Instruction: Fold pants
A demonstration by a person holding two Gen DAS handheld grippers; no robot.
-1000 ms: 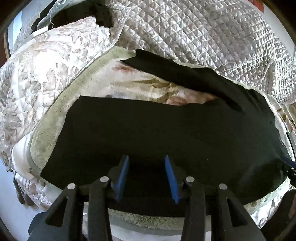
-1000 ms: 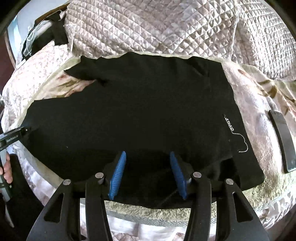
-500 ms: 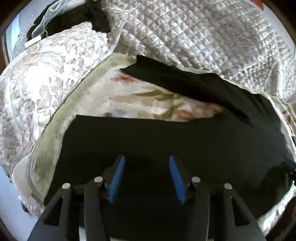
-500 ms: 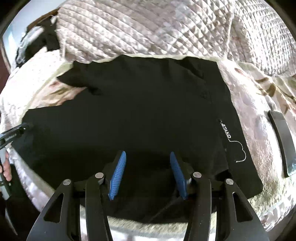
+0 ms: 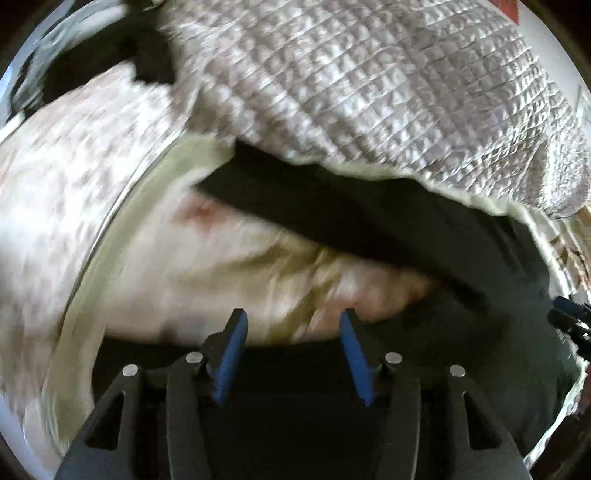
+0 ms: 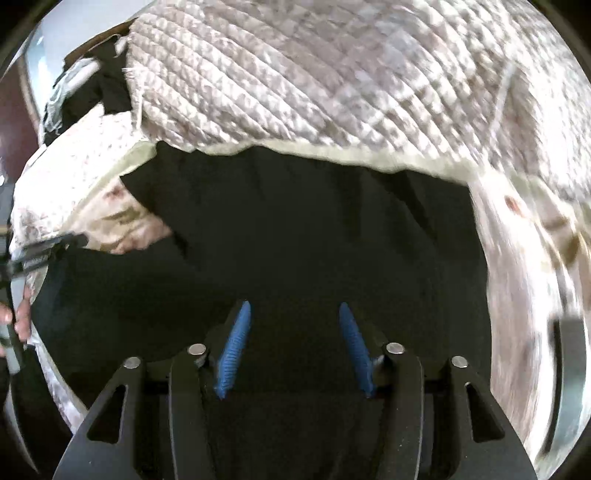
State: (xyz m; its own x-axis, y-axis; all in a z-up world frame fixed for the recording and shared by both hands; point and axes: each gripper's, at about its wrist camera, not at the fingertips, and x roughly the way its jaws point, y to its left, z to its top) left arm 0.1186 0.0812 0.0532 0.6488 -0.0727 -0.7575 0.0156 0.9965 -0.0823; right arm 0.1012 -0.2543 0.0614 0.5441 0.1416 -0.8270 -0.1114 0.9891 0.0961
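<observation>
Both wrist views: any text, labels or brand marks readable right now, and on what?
None readable.
Black pants: no print visible now; the frame is motion-blurred.
Left gripper's body, as seen from the right wrist: faint marking, too blurred to read.
Red patch at the upper edge: cut off, illegible.

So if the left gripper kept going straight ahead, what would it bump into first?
Probably the floral blanket. The left gripper is open above the near leg of the black pants, and its fingers point at the bare blanket just past it. Blur makes depth uncertain.
</observation>
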